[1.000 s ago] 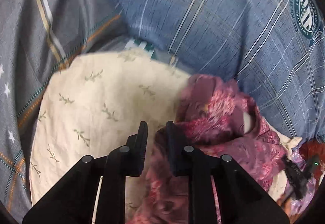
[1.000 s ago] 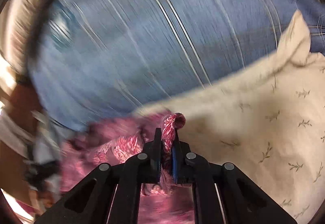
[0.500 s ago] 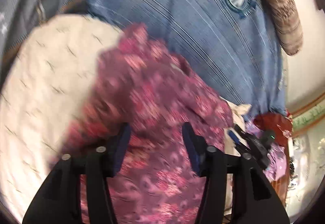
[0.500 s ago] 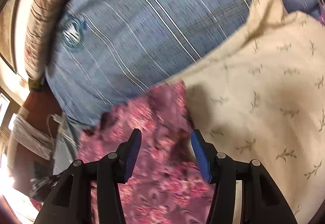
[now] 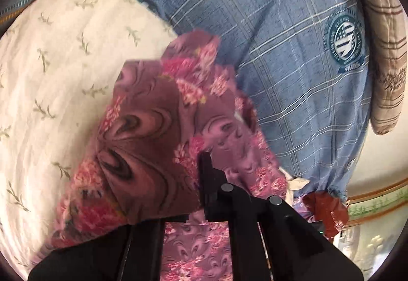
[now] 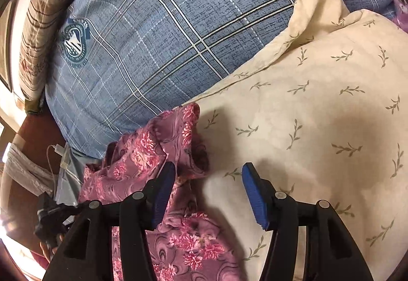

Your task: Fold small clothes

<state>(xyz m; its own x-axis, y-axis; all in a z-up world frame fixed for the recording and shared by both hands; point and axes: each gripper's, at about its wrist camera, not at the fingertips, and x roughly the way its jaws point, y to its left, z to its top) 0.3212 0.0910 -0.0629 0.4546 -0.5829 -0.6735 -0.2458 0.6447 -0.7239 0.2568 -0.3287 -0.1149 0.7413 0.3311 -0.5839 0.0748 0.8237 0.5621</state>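
Observation:
A small purple garment with pink flowers (image 5: 163,133) lies crumpled on a cream pillow with a leaf print (image 5: 56,82). In the left wrist view a fold of it drapes over my left gripper (image 5: 178,179) and hides the left finger; only the right finger (image 5: 205,168) shows, so the jaw state is unclear. In the right wrist view the garment (image 6: 158,153) lies at the pillow's (image 6: 318,128) left edge. My right gripper (image 6: 207,186) is open and empty, its left finger over the garment, its right finger over the pillow.
A blue plaid pillow with a round badge (image 6: 158,33) lies behind the cream one and also shows in the left wrist view (image 5: 293,51). A brown quilted blanket (image 5: 382,51) lies beyond it. A white charger cable (image 6: 54,151) and red floor are at left.
The right gripper has let go of the garment and opened wide. The left gripper opened half a second ago; the garment has since come to drape over its left finger.

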